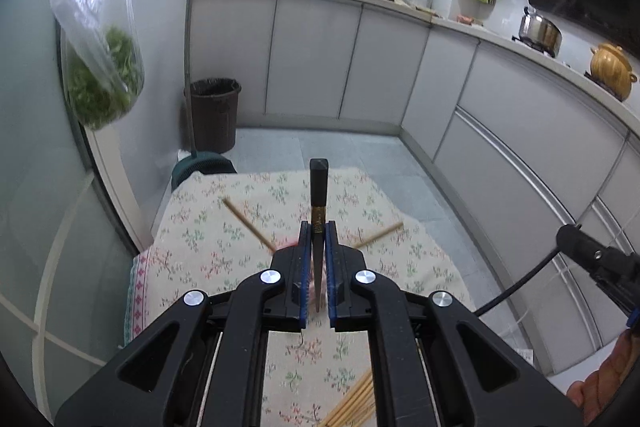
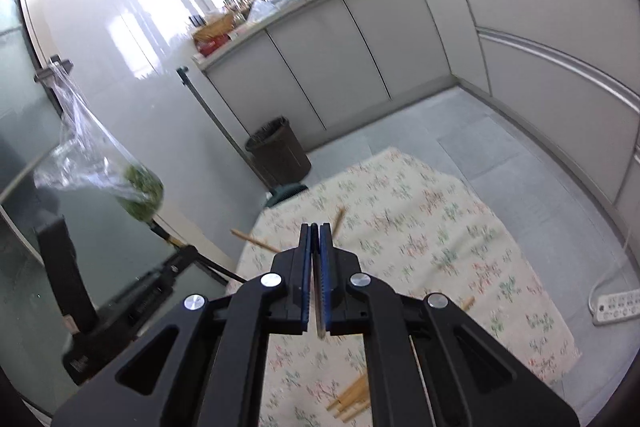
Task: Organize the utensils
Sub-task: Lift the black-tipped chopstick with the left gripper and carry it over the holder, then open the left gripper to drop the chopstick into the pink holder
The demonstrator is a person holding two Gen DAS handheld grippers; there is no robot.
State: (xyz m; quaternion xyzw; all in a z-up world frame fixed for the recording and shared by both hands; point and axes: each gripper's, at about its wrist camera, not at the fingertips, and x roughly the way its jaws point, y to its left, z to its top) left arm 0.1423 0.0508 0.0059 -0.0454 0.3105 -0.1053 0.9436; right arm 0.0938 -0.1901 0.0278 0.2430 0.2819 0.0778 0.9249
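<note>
My left gripper (image 1: 319, 227) is shut on a dark chopstick (image 1: 319, 187) with a gold band; its thick black end sticks out past the fingertips above a floral tablecloth (image 1: 224, 239). Two bamboo chopsticks (image 1: 248, 225) lie crossed on the cloth behind the fingers, and a bundle of bamboo chopsticks (image 1: 354, 405) lies near the bottom. My right gripper (image 2: 315, 229) is shut on a thin dark stick (image 2: 320, 311) whose lower end shows between the blue pads. The right wrist view shows the cloth (image 2: 420, 247), loose bamboo chopsticks (image 2: 256, 241) and the bundle (image 2: 352, 397).
A brown bin (image 1: 213, 115) and a broom (image 1: 188, 67) stand by the wall. A bag of greens (image 1: 102, 75) hangs at left. Grey kitchen cabinets (image 1: 500, 131) curve around the right. A white power strip (image 2: 616, 305) lies on the floor at right.
</note>
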